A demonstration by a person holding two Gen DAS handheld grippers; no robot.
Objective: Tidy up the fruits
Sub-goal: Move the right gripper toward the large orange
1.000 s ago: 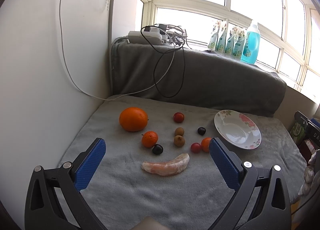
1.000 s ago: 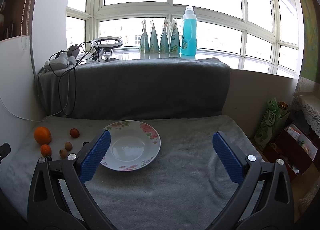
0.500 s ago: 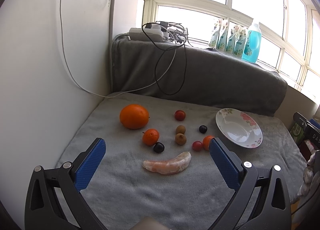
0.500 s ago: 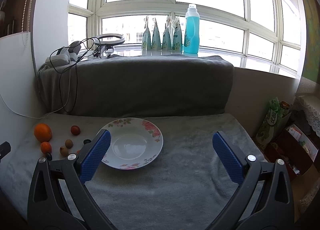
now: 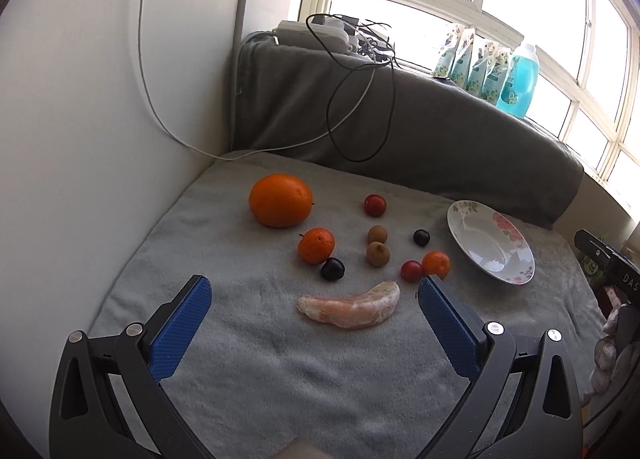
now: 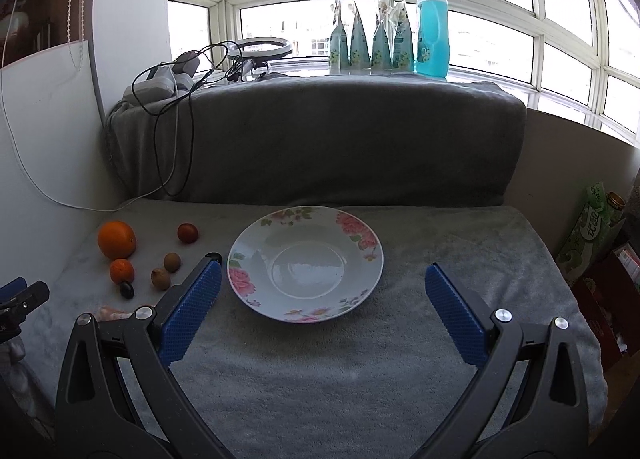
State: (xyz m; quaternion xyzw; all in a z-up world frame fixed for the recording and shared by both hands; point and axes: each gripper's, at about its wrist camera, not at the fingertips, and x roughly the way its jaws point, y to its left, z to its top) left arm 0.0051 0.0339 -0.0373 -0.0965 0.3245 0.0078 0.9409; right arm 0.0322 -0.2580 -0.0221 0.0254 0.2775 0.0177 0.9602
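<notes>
Fruit lies scattered on a grey towel (image 5: pixel 280 371): a large orange (image 5: pixel 280 200), a small mandarin (image 5: pixel 315 245), a second mandarin (image 5: pixel 436 263), two cherry tomatoes (image 5: pixel 375 205), two brown longans (image 5: pixel 377 253), two dark grapes (image 5: pixel 332 268) and a peeled pomelo segment (image 5: pixel 352 306). My left gripper (image 5: pixel 314 291) is open, just short of the segment. A flowered white plate (image 6: pixel 306 261) stands empty to the right. My right gripper (image 6: pixel 322 279) hangs open just in front of the plate.
A grey-covered backrest (image 6: pixel 320 139) closes the far side, with cables and a power strip (image 5: pixel 312 31) on top. Pouches and a blue bottle (image 6: pixel 432 29) stand on the sill. A white wall (image 5: pixel 100 119) bounds the left. Boxes and packets (image 6: pixel 592 227) sit off the right edge.
Both grippers have moved forward a little, so the fruit and the plate look nearer. Nothing was picked up, and both stay open.
</notes>
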